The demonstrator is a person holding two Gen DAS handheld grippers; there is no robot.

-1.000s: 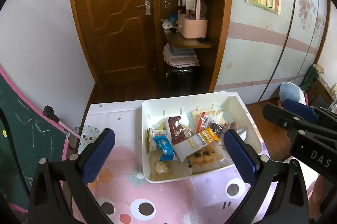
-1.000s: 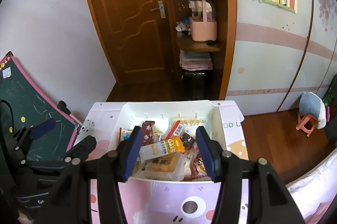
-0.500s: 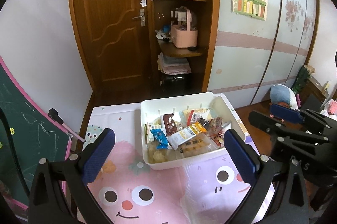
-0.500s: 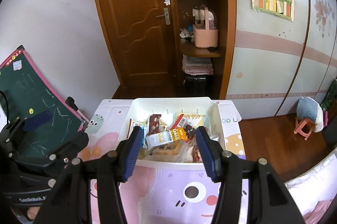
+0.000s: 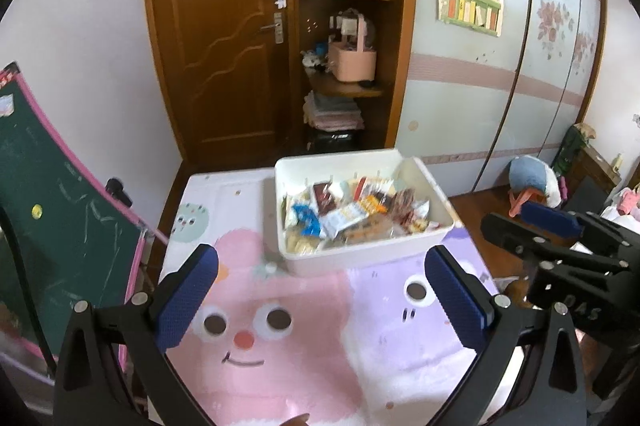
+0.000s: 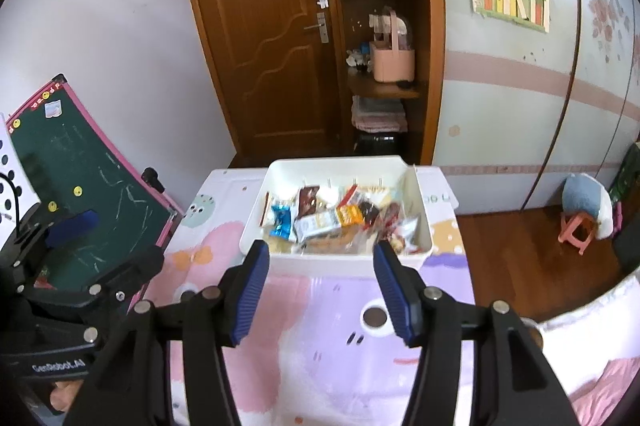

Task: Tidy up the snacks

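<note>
A white plastic bin [image 5: 372,250] [image 6: 332,262] stands on the far part of a table with a pink and purple cartoon cloth [image 5: 280,354] [image 6: 328,338]. It holds several wrapped snacks [image 5: 352,216] [image 6: 332,220], among them a blue packet, a brown one and an orange-and-white one. My left gripper [image 5: 320,290] is open and empty, well short of the bin. In the right wrist view my right gripper [image 6: 320,282] hangs just before the bin's near wall, its jaws opening with nothing between them. Each gripper appears at the edge of the other's view.
A green chalkboard with a pink frame [image 5: 60,210] [image 6: 92,186] leans at the table's left. Behind the table are a wooden door [image 5: 224,38] and open shelves with a pink basket [image 5: 352,62]. A small stool [image 6: 576,230] stands on the wood floor to the right.
Both grippers have drawn back from the bin, which now looks smaller and farther, with more of the cloth showing. The right gripper's jaws stand wider apart than before.
</note>
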